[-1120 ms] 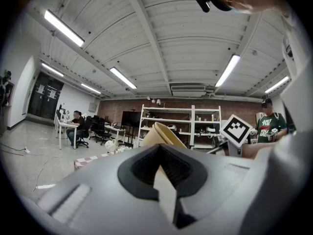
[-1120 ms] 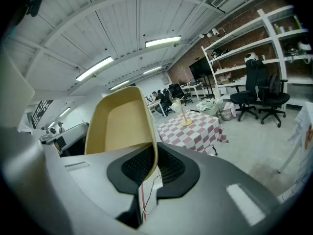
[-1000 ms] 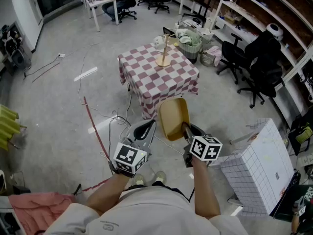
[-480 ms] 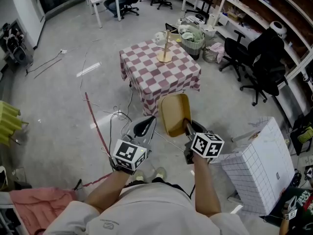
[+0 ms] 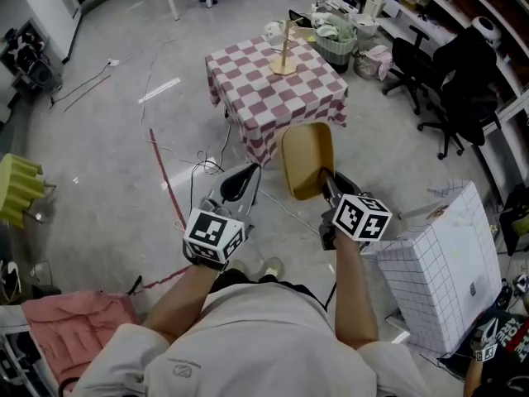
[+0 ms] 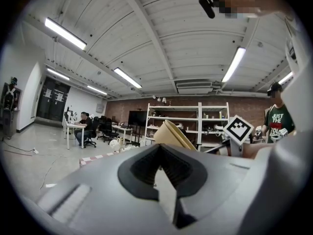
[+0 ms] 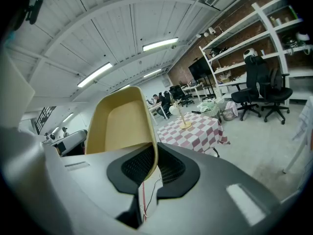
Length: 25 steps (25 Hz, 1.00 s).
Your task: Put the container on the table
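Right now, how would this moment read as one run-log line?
right gripper: shut on container rim | left gripper: open, empty | container: in the air, not yet on checkered table

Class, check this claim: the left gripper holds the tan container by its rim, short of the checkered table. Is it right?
No. The right gripper holds the tan container by its rim, short of the checkered table; the right gripper view shows the rim between its jaws.
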Motion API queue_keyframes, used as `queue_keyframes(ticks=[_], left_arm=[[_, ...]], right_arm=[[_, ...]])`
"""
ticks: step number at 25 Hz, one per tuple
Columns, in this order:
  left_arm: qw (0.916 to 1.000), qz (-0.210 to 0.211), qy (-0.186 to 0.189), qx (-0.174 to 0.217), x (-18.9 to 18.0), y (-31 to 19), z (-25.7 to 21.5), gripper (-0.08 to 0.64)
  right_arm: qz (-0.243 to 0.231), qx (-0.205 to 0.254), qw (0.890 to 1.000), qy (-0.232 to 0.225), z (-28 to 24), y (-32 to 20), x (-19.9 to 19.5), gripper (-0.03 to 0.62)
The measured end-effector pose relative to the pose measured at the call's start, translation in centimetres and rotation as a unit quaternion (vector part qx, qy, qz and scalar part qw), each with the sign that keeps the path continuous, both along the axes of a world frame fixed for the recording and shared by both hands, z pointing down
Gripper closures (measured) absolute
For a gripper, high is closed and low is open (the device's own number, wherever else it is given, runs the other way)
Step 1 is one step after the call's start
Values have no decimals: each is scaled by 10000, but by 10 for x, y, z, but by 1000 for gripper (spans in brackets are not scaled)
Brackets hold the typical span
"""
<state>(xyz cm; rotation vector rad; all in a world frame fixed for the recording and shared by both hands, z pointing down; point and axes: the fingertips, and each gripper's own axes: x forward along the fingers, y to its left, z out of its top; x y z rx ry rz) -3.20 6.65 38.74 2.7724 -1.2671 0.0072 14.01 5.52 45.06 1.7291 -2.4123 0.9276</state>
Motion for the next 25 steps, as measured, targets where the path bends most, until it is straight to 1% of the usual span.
queue_keyframes(ticks=[7,13,19,25], left_arm=[[9999,-93,-56,-68,16,-10,5,554],[9999,-28,-66,-89,27,-30,7,554],[9999,141,-20,-84,33,-64,10,554],[9996,278,-28,-108,29,-112,17,554]], right_arm=[[-116,-19,9999,-65,5,-14,14,561],[-69,-74,9999,-85,11,-33,23,561],[20,-137,9999,-12,15,-63,24,561],[132,-209,9997,23,21,-107,18,561]])
